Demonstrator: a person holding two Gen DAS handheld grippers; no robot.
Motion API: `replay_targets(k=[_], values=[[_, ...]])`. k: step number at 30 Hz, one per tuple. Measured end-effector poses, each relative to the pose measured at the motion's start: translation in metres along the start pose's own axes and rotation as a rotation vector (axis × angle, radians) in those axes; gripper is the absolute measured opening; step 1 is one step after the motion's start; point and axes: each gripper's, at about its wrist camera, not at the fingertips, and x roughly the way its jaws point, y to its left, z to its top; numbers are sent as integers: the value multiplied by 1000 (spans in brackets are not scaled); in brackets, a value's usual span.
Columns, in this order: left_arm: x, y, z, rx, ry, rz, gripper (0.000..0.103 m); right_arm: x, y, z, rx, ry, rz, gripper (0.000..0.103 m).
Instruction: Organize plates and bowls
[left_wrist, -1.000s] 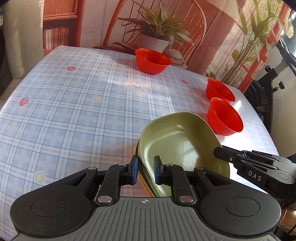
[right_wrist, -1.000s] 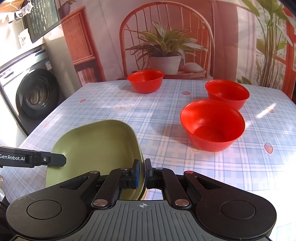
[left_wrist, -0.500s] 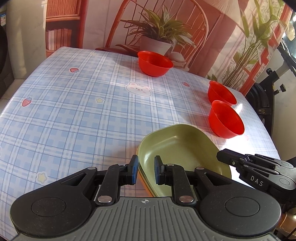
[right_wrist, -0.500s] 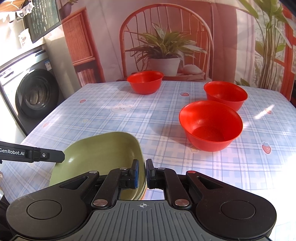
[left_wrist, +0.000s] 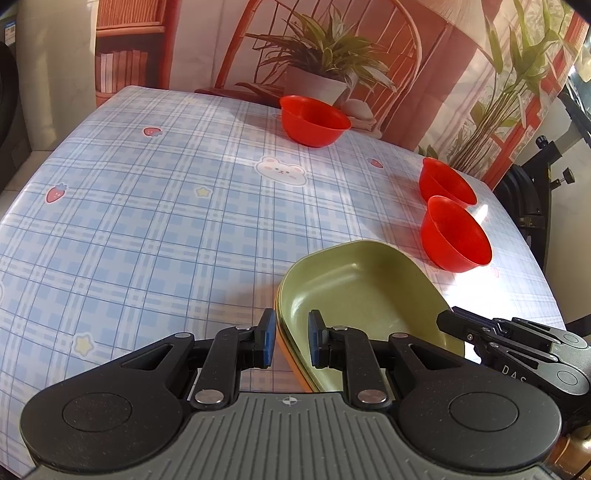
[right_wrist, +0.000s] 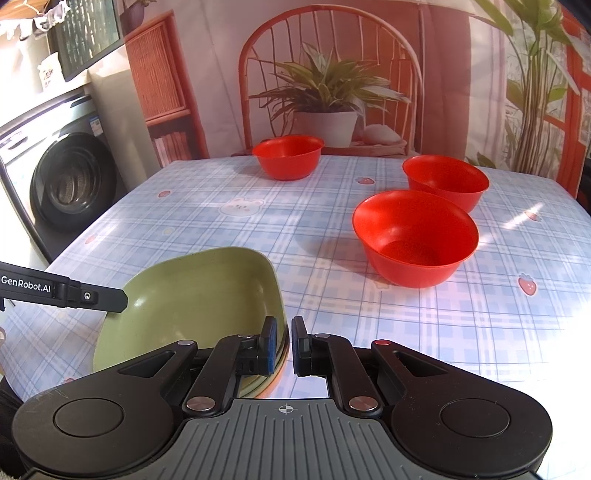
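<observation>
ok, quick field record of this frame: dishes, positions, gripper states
plates: green plate stacked on an orange one, near table edge
bowls: three red, apart; nearest bowl, right-rear bowl, far bowl
left gripper: straddles the stack's left rim, contact unclear
right gripper: straddles the right rim, contact unclear
surface: plaid tablecloth

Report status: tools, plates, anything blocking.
Left tool and right tool each straddle a rim of the green plate, jaws slightly apart. It sits on an orange plate on the table. Three red bowls unstacked beyond; no obstruction.
</observation>
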Motion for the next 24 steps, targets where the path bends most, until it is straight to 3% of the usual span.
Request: replay_targets(k=[13, 16, 18, 21, 24], values=[[4, 2, -3, -18, 15, -2, 19, 1, 0, -4, 12, -2, 1, 9], [-2, 1, 2, -5, -14, -25, 20, -6, -7, 3, 53, -36, 26, 12], [-11, -3, 8, 18, -45, -51, 33, -11, -10, 11, 59, -61, 28, 12], [-26, -7, 20, 38, -97, -108, 34, -22, -13, 26, 40, -109, 17, 13], [-40, -9, 36, 47, -136, -118, 34, -35, -15, 43, 13, -157, 9, 15]])
